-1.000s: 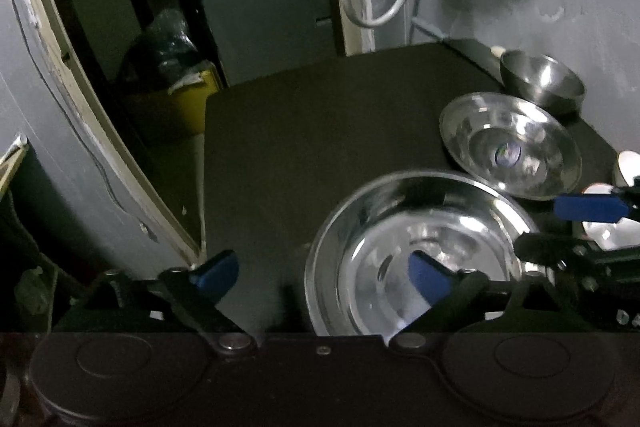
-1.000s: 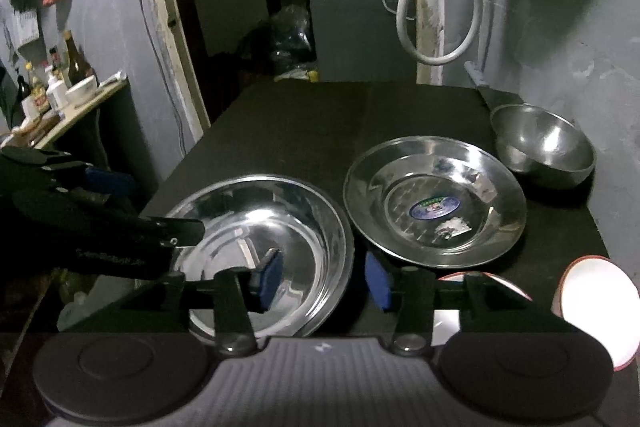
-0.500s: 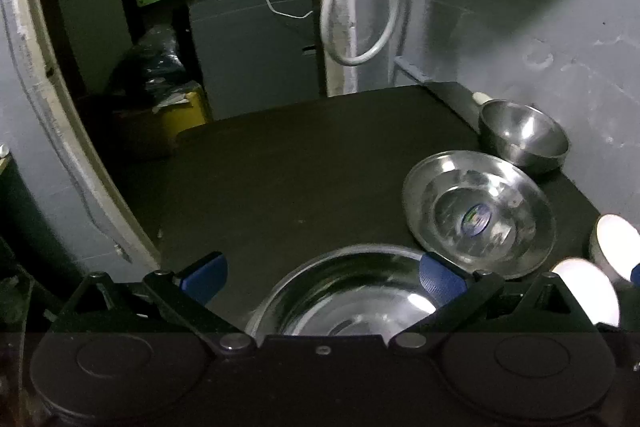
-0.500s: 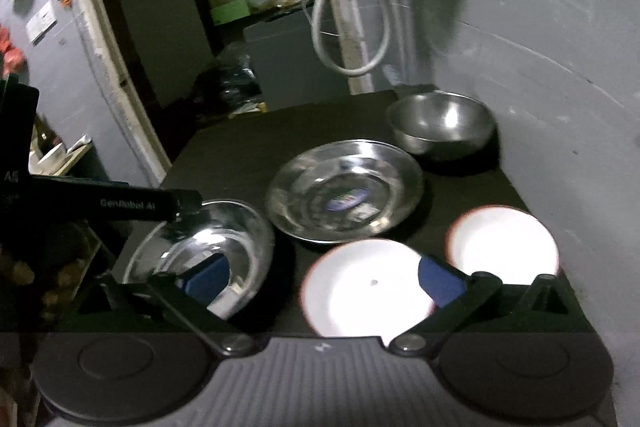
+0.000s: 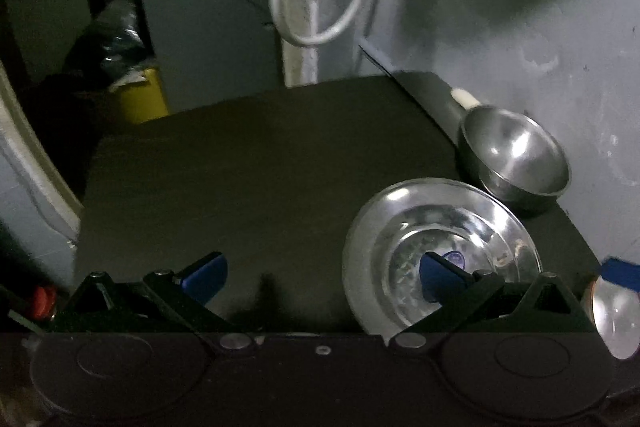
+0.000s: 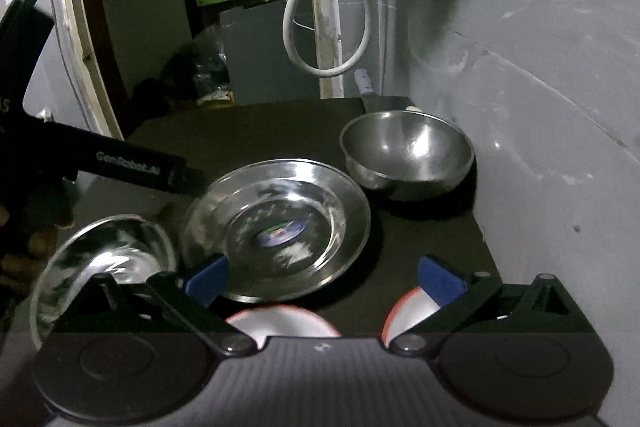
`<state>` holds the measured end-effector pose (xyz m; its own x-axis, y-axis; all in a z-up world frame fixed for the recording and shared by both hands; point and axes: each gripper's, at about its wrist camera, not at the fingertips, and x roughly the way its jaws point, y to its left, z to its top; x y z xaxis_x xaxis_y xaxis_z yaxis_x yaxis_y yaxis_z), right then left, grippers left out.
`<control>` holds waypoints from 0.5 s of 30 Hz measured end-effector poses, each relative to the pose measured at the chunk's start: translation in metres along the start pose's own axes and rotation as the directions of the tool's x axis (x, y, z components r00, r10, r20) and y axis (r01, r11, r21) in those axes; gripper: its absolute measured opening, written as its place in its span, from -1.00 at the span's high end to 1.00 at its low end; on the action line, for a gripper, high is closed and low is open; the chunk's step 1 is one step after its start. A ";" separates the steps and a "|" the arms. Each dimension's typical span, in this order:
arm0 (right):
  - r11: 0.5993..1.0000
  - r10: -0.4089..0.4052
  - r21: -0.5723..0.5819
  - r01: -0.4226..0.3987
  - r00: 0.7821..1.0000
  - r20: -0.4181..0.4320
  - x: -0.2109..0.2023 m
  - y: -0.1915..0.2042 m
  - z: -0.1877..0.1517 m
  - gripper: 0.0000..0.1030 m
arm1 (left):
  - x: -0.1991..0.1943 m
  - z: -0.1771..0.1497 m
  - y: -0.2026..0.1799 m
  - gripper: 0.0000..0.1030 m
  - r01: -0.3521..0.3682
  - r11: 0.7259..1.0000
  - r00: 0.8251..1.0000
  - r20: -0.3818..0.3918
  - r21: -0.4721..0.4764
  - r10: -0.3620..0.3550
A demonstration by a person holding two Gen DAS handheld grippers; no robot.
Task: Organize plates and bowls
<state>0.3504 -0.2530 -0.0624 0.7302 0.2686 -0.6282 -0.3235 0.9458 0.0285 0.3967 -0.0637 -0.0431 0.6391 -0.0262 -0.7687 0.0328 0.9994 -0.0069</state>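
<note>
A steel plate (image 6: 276, 227) with a sticker lies mid-table; it also shows in the left wrist view (image 5: 440, 259). A deep steel bowl (image 6: 408, 151) stands behind it by the wall, also in the left wrist view (image 5: 516, 159). A second steel bowl (image 6: 108, 263) lies at the left. Two red-rimmed white plates (image 6: 280, 323) (image 6: 412, 311) lie near the front edge. My right gripper (image 6: 322, 281) is open and empty above them. My left gripper (image 5: 320, 279) is open and empty over the dark table, its right finger over the steel plate.
The black table (image 5: 260, 163) meets a grey wall (image 6: 540, 107) on the right. A white hose loop (image 6: 324, 27) hangs behind. A yellow bin (image 5: 140, 99) and dark bags sit on the floor beyond the far edge. The left gripper's arm (image 6: 132, 167) crosses the right view.
Both grippers pulled back and rose. The right gripper opened wide and swung right toward the white plates. The near steel bowl has dropped out of the left wrist view.
</note>
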 end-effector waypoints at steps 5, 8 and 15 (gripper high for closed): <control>1.000 -0.005 -0.019 0.005 0.999 -0.032 0.022 -0.002 0.003 -0.78 | 0.018 0.004 -0.008 -0.96 0.005 1.000 0.999 -0.052 -0.005 -0.005; 1.000 -0.016 -0.024 0.015 0.999 -0.043 0.027 -0.001 0.002 -0.68 | 0.022 0.004 -0.011 -0.88 0.003 1.000 0.998 -0.069 -0.009 -0.003; 1.000 0.006 -0.006 -0.006 0.998 -0.060 0.033 -0.005 0.002 -0.44 | 0.027 0.003 -0.017 -0.63 0.022 1.000 0.995 -0.093 0.018 -0.020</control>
<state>0.3773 -0.2482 -0.0819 0.6907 0.2627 -0.6738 -0.3316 0.9430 0.0278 0.4157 -0.0810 -0.0621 0.5642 -0.0444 -0.8245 0.0603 0.9981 -0.0124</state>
